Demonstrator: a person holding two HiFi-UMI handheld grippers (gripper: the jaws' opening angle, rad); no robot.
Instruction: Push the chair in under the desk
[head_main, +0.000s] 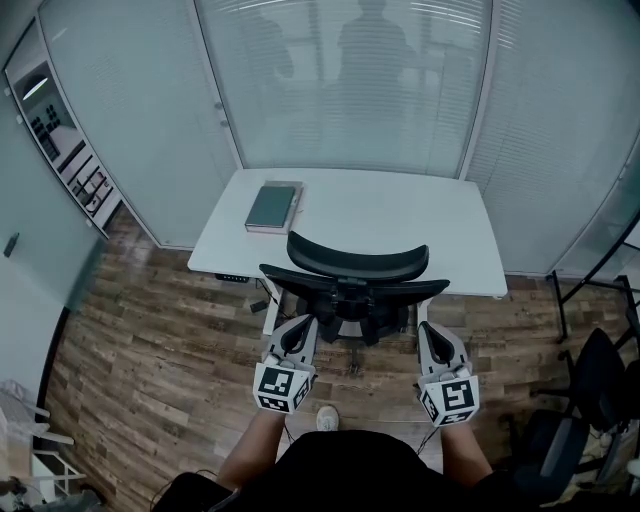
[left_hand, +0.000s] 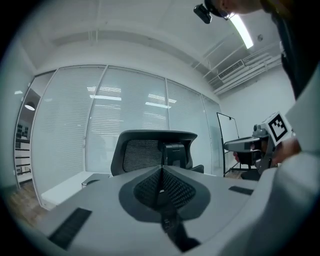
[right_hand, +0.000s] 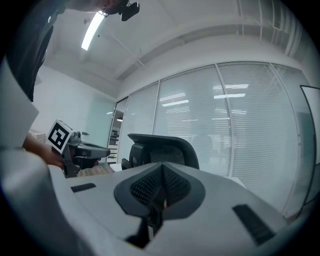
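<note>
A black mesh office chair (head_main: 355, 285) stands in front of the white desk (head_main: 400, 225), with its headrest toward me and its seat partly under the desktop. My left gripper (head_main: 301, 325) is shut and empty, its tip close behind the left side of the chair back. On the right side, my right gripper (head_main: 432, 332) is also shut and empty. I cannot tell whether either tip touches the chair. The left gripper view has the shut left gripper (left_hand: 162, 170) low in front, the chair (left_hand: 150, 150) beyond it. The right gripper view shows the same: right gripper (right_hand: 162, 167), chair (right_hand: 162, 149).
A grey-green book (head_main: 273, 208) lies at the desk's back left. Frosted glass walls with blinds close off the space behind the desk. A second dark chair (head_main: 585, 395) and a black stand (head_main: 590, 285) are at the right. My shoe (head_main: 327, 418) is on the wooden floor.
</note>
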